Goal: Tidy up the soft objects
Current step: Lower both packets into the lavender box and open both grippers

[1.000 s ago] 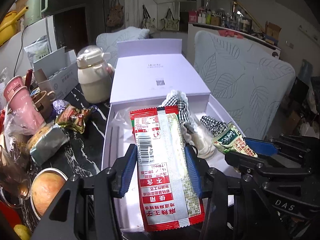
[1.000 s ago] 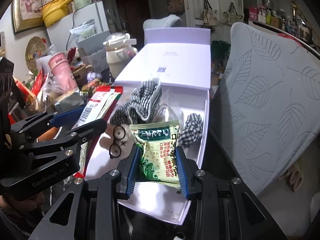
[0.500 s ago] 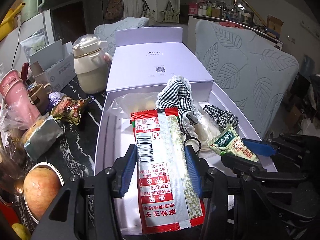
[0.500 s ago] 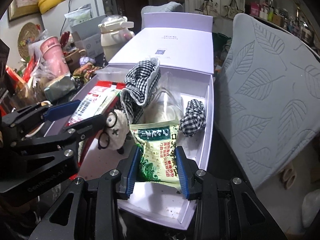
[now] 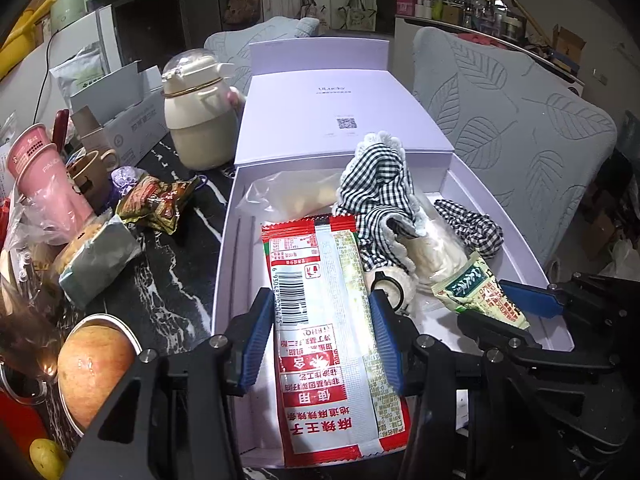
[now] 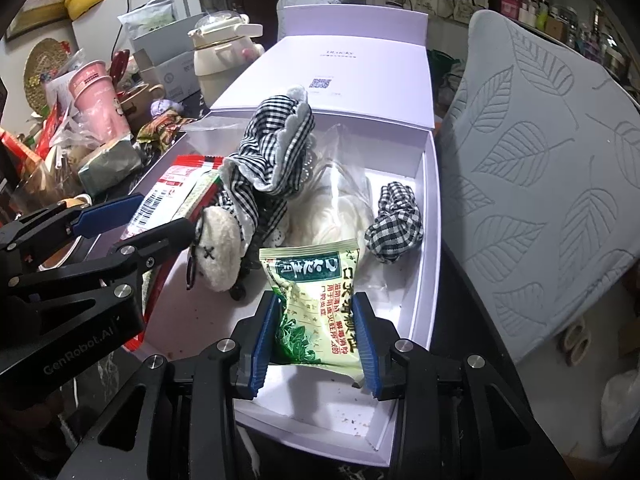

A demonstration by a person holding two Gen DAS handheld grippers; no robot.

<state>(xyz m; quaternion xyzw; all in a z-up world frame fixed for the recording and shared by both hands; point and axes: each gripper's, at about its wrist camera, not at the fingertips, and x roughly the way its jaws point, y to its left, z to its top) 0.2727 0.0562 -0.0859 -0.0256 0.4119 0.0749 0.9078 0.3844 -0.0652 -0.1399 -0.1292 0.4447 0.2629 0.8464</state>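
Left tongs (image 5: 322, 336) clamp the red packet (image 5: 324, 320), right tongs (image 6: 316, 336) the green packet (image 6: 316, 300) — lower both flat into the box (image 6: 430, 208), clear of the doll (image 6: 218, 248), before letting go.

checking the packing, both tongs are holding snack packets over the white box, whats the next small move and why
Probably lower and release: the left tongs grip the red and white packet and the right tongs the green and white packet, both already over the open white box.
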